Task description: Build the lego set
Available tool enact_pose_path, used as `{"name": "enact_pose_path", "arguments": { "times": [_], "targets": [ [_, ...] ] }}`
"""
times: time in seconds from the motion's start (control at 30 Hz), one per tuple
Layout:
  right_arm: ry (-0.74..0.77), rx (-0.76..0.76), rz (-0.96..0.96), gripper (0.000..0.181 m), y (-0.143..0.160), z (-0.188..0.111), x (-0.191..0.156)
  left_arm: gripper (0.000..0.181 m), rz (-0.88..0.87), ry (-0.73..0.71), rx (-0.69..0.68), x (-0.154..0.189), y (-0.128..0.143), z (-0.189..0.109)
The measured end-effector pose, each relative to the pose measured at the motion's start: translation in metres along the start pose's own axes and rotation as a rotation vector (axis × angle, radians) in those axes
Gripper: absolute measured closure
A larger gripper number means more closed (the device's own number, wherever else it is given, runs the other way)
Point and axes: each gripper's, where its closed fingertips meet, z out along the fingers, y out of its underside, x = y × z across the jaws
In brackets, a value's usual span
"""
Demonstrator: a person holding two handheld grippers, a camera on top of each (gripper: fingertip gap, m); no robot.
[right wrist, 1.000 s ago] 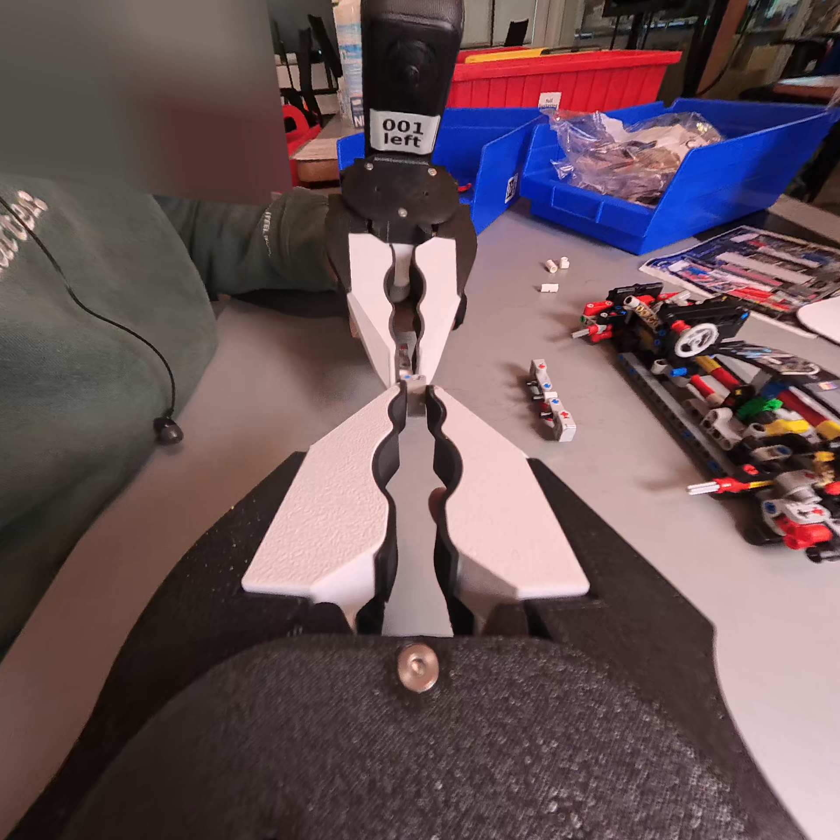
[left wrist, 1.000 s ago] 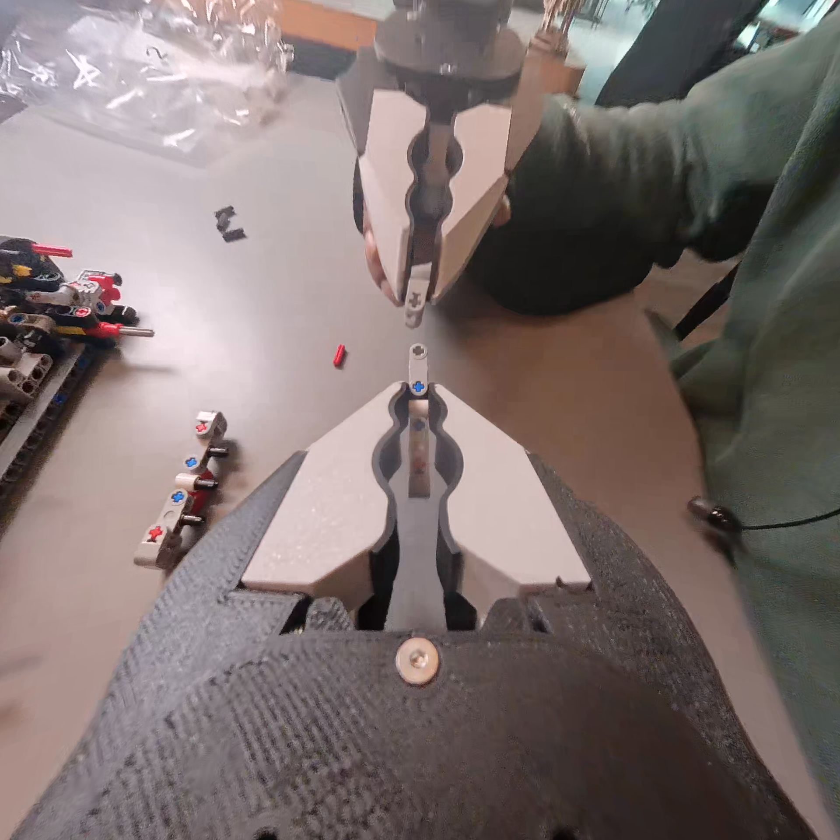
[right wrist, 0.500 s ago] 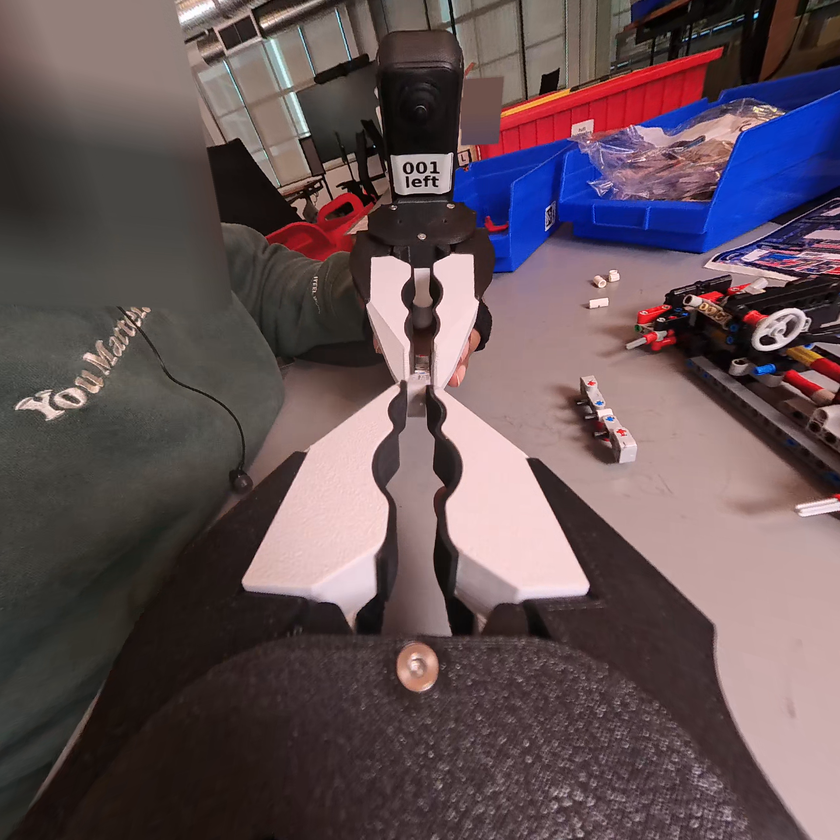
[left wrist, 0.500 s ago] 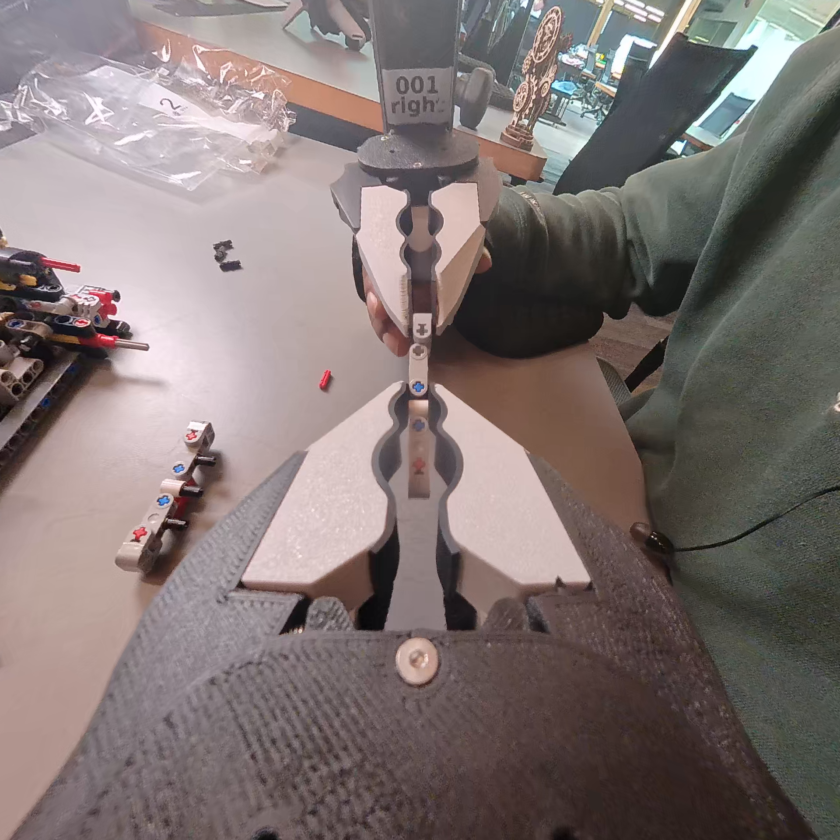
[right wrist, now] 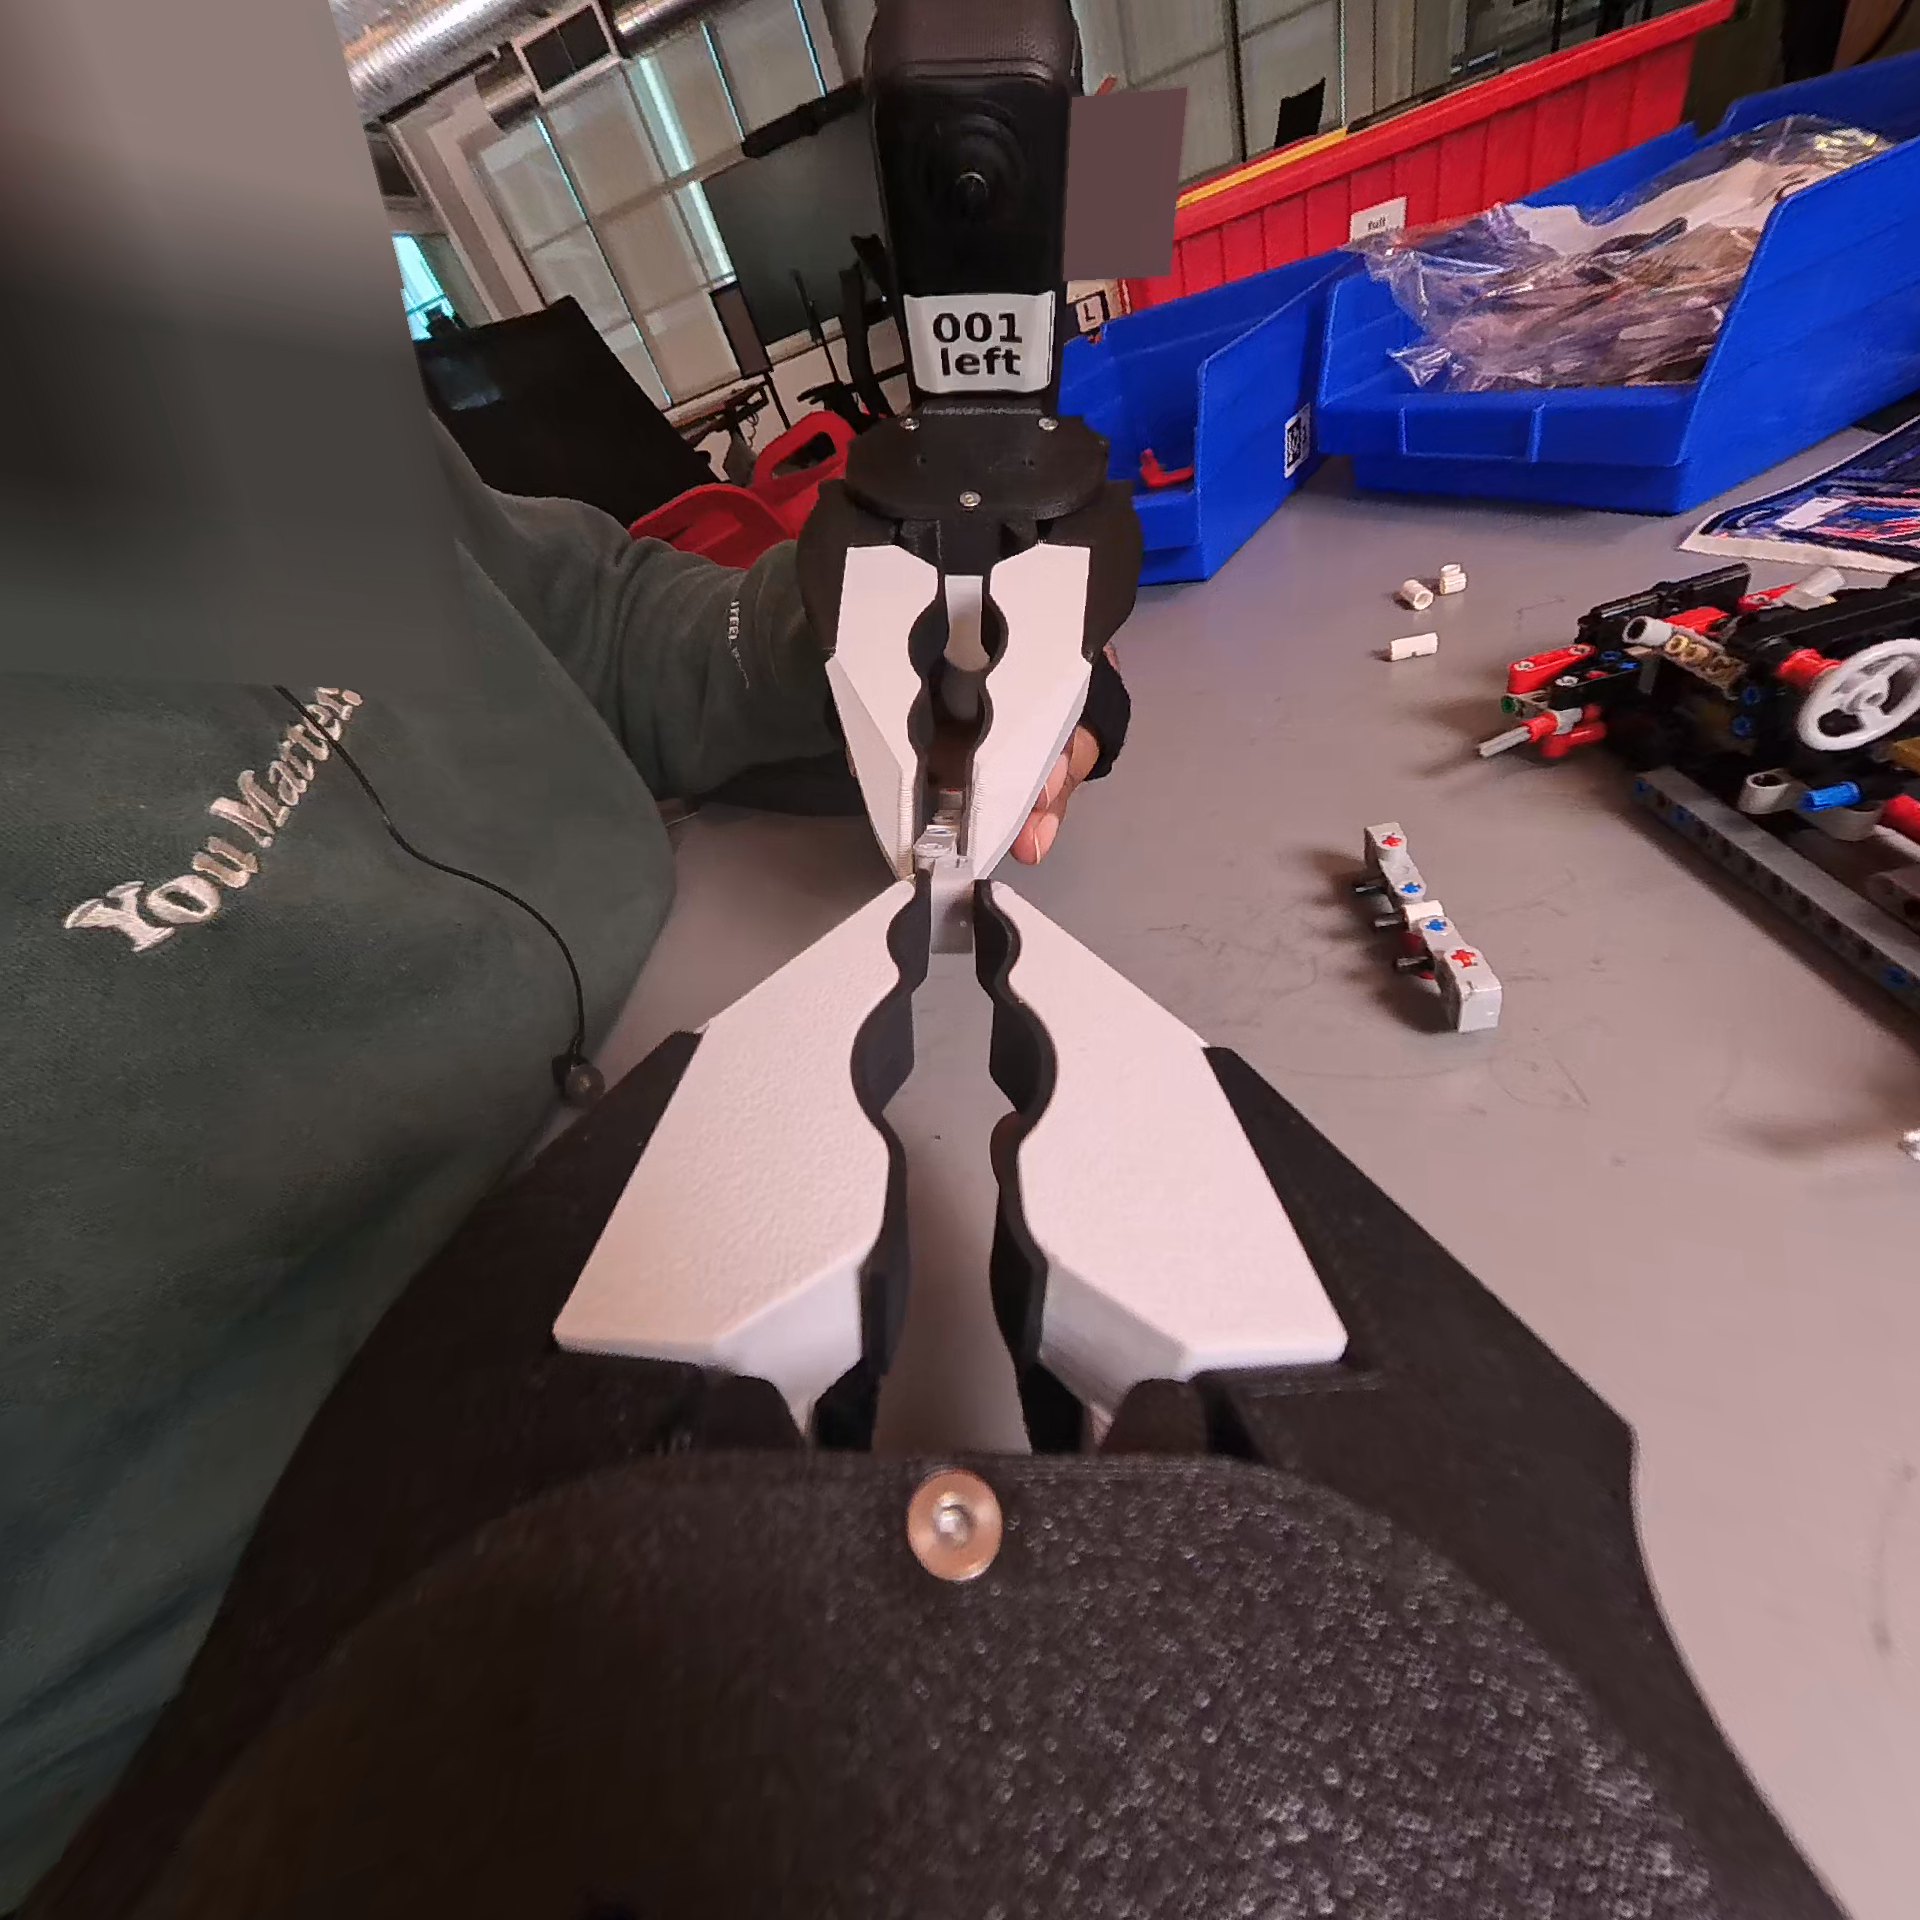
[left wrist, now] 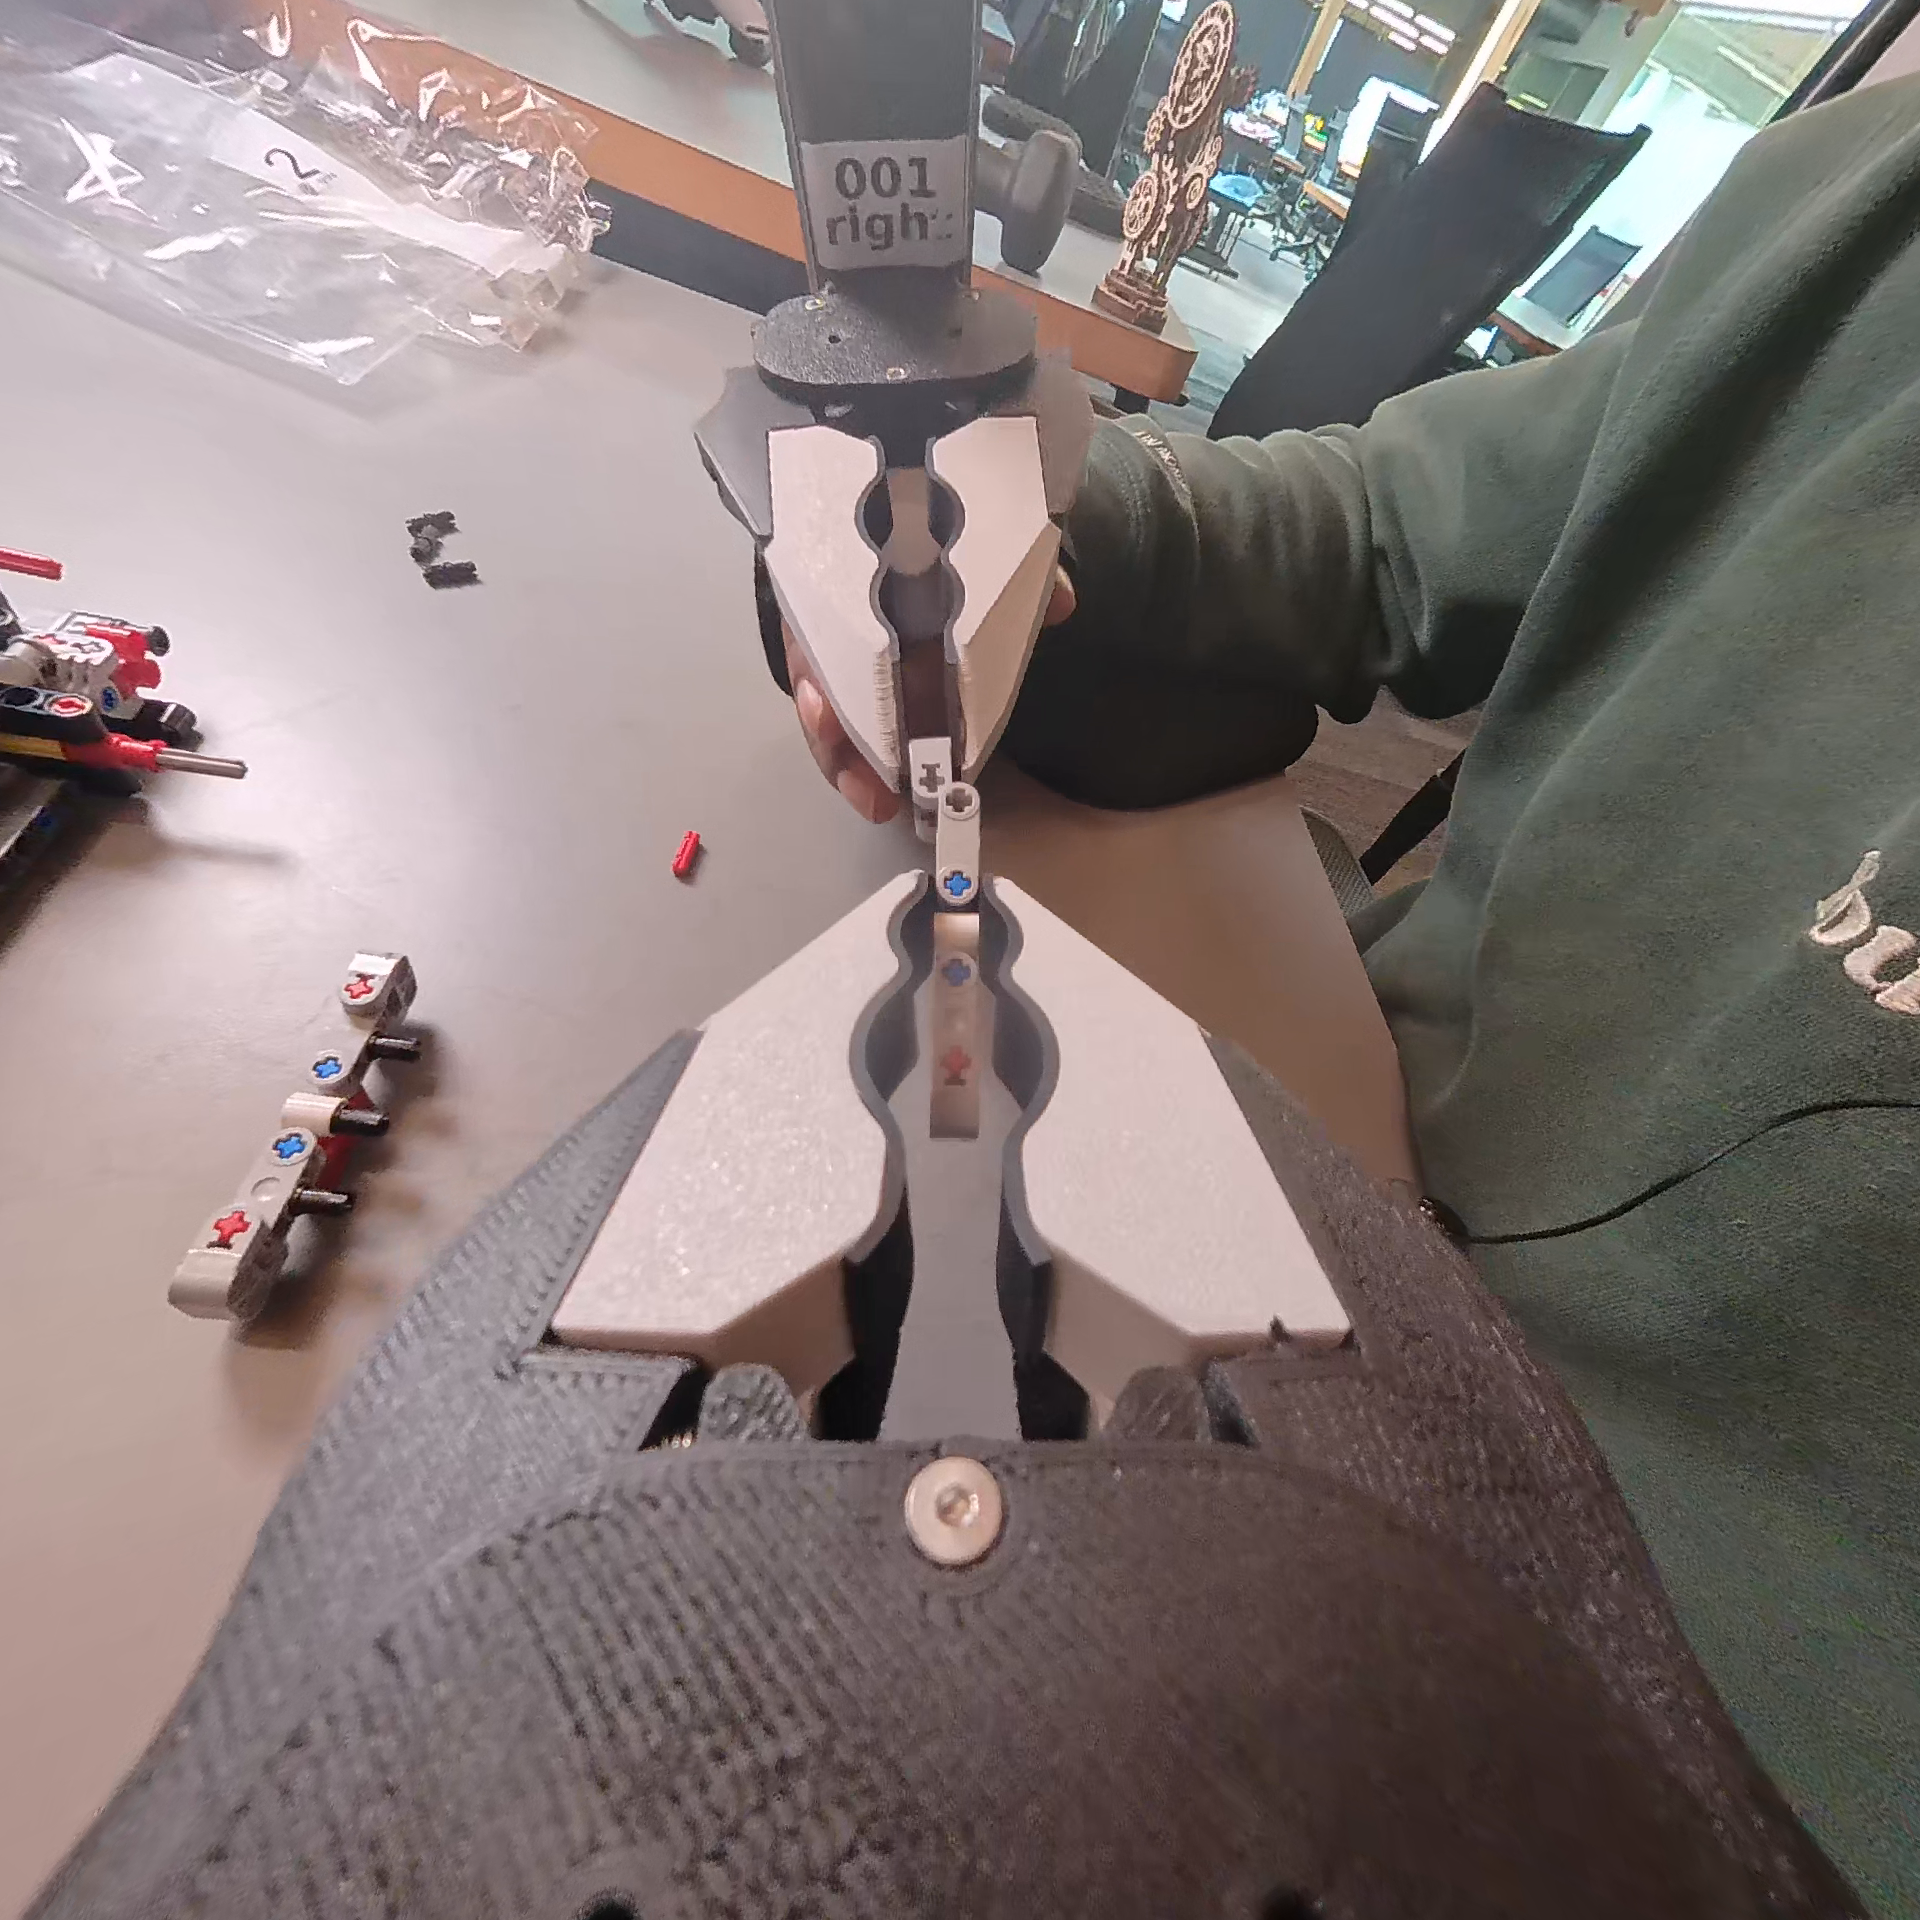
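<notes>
A: From the left wrist, the left gripper [left wrist: 957, 883] has its jaws closed on a grey beam [left wrist: 958, 847] whose end sticks out ahead. The right gripper [left wrist: 928, 795] faces it, pinching a small grey piece [left wrist: 928, 781] that touches the beam, above the table [left wrist: 468, 727].

B: The right wrist view hides that contact. It shows blue bins [right wrist: 1558, 416], the half-built model [right wrist: 1766, 707] and a loose grey assembly [right wrist: 1434, 956].

A: Mine shows a red pin [left wrist: 685, 854] and clear bags [left wrist: 260, 197].
</notes>
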Motion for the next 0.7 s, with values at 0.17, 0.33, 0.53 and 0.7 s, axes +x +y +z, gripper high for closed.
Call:
{"name": "enact_pose_path", "arguments": {
  "times": [0.17, 0.33, 0.53, 0.7],
  "targets": [
    [-0.004, -0.014, 0.001, 0.175, 0.0026, 0.0013, -0.0001, 0.175, -0.005, 0.001, -0.023, 0.0003, 0.0032, -0.0004],
    [-0.010, 0.021, 0.015, 0.175, -0.0035, -0.0003, -0.0002, 0.175, -0.013, -0.007, -0.050, -0.0015, 0.0082, 0.0000],
    [0.002, -0.002, 0.018, 0.175, 0.0003, 0.0008, 0.0018, 0.175, -0.045, 0.005, -0.034, -0.0007, 0.0064, 0.0011],
    [-0.001, -0.015, 0.025, 0.175, 0.0025, 0.0016, 0.0019, 0.175, -0.061, 0.004, -0.035, -0.0020, 0.0068, 0.0005]
  ]
}}
